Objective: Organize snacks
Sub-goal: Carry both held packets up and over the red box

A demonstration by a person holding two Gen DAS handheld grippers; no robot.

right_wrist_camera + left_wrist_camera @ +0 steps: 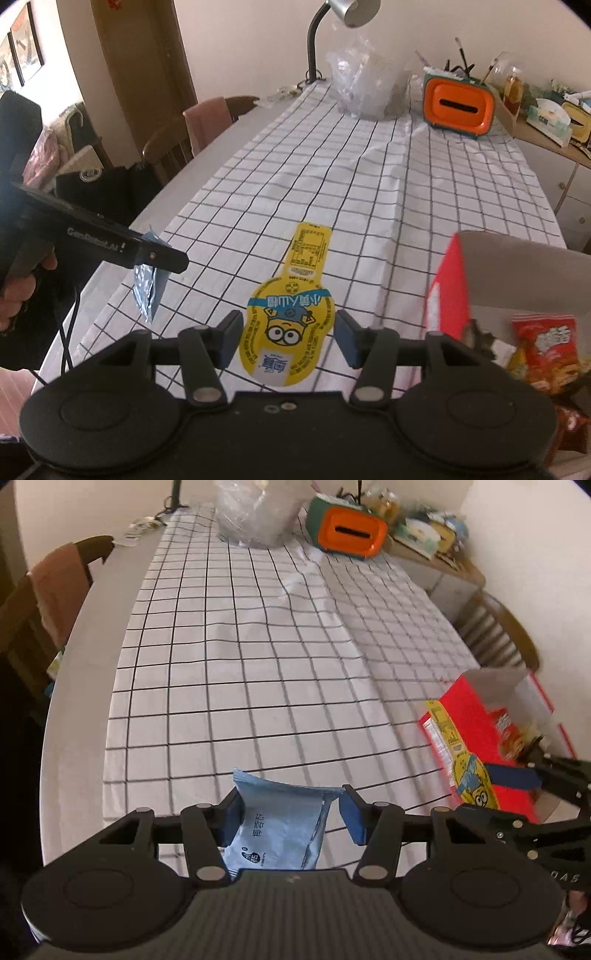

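The left gripper (290, 814) pinches a pale blue snack packet (280, 834) between its blue pads, the packet lifted clear of the table; in the right wrist view the same packet hangs crumpled below the black fingers. The right gripper (288, 338) grips a yellow cartoon-printed snack pouch (290, 317) by its wide rounded end, the pads pressed against both sides, the narrow neck of the pouch pointing away over the cloth. Just beside it on the right stands an open red snack box (448, 291) with its flap up; a red crisp bag (545, 347) shows inside it, blurred. Both packets are held above a white grid-checked tablecloth (258, 657) covering the grey table (74, 738). Farther off, near the far end of the cloth, sit a crinkled clear plastic bag (255, 513) and an orange-fronted tissue box (349, 533). A desk lamp (347, 14) rises behind them, and a wooden chair (210, 122) stands at the left side.
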